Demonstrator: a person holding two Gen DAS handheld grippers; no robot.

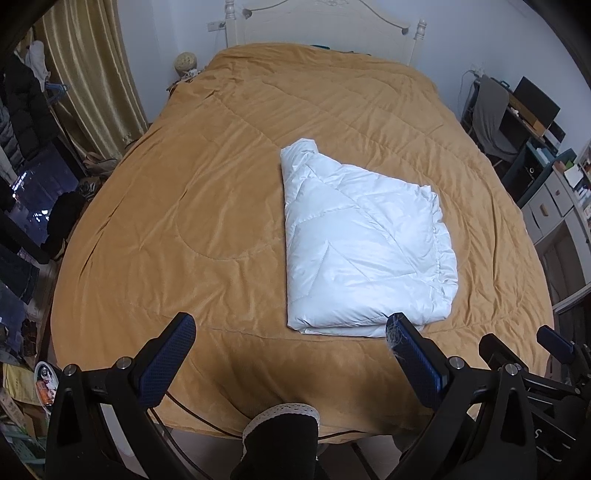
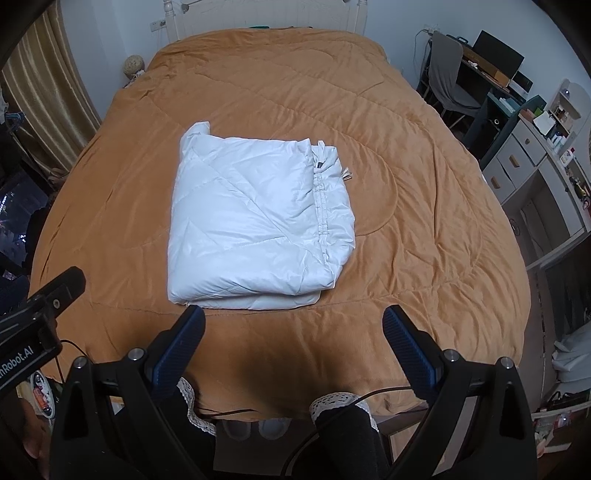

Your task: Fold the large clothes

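Observation:
A white quilted down jacket (image 1: 364, 243) lies folded into a compact rectangle on the mustard-brown bedspread (image 1: 192, 192), near the bed's middle. It also shows in the right wrist view (image 2: 255, 218), with a gathered drawstring hem along its right side. My left gripper (image 1: 291, 332) is open and empty, held above the bed's near edge, just short of the jacket. My right gripper (image 2: 293, 326) is open and empty, also just in front of the jacket's near edge. The right gripper's finger (image 1: 554, 341) shows at the right of the left wrist view.
A white headboard (image 1: 325, 26) stands at the far end. Gold curtains (image 1: 88, 74) and hanging dark clothes are at left. A chair, desk and drawers (image 2: 517, 155) line the right side. Cables and clutter lie on the floor by the bed's near edge.

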